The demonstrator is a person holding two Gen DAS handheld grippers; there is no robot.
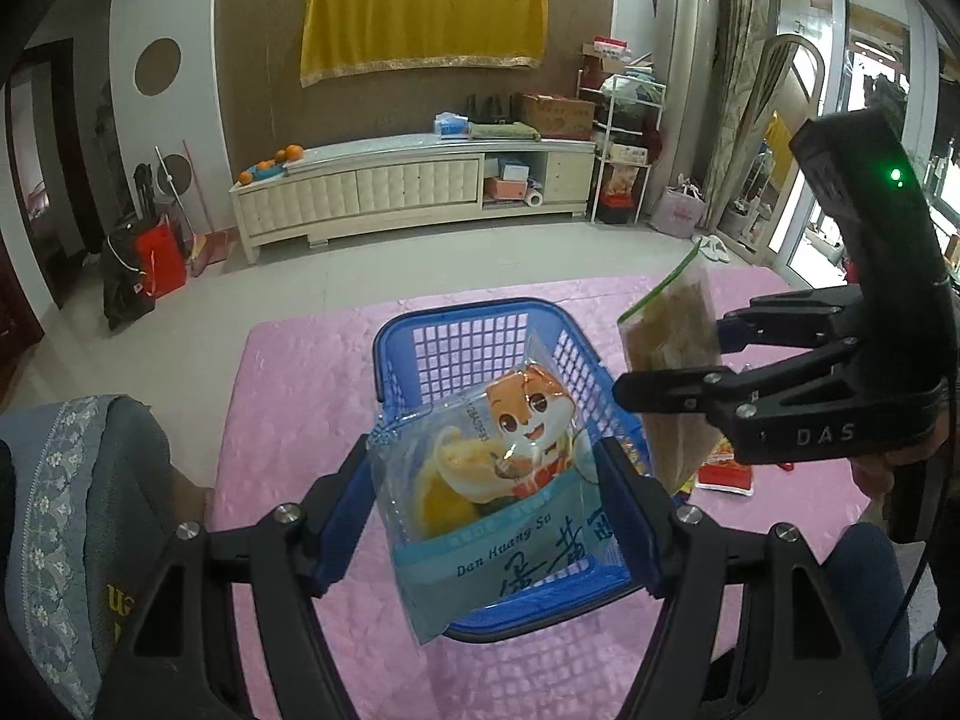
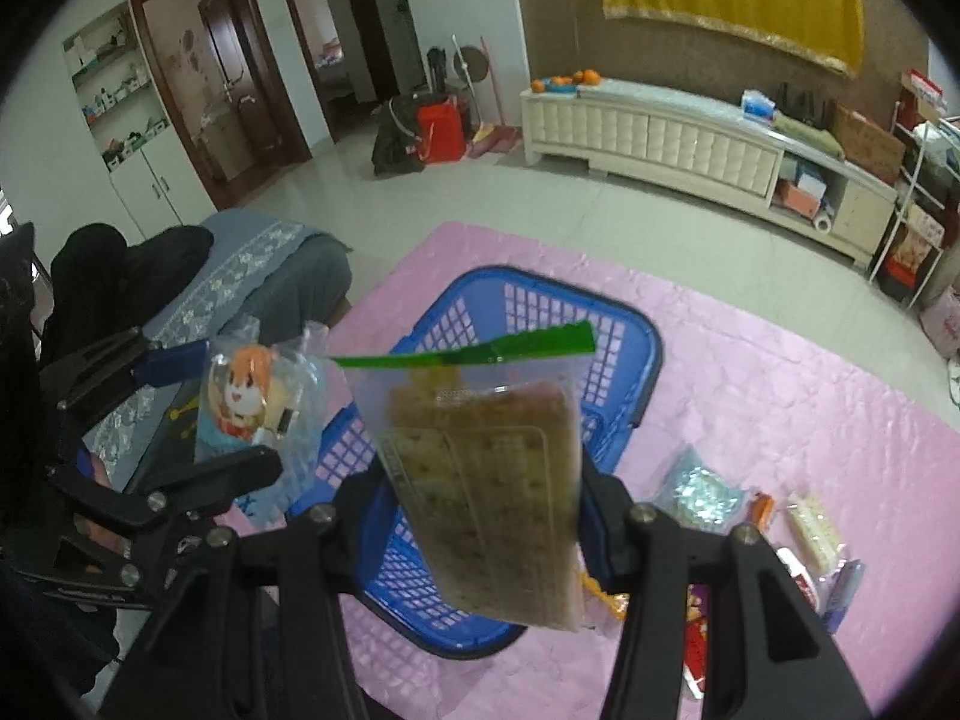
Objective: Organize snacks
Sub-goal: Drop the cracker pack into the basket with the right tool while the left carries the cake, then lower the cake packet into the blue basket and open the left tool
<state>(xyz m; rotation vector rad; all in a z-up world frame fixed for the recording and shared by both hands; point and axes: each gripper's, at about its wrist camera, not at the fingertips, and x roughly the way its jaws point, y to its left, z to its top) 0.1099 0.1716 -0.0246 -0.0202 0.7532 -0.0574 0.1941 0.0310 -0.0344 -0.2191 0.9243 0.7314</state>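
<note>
Left tool [image 1: 486, 516] grips pastry packet [image 1: 492, 480] above pink tablecloth [image 1: 288, 396]

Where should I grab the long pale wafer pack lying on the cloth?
Take the wafer pack across its narrow middle, coming from above: it lies flat on the pink cloth with both long edges clear. The right gripper must first release the cracker bag.

yellow cloth [image 1: 423, 18], TV cabinet [image 1: 414, 186], oranges [image 2: 567, 80]
</note>
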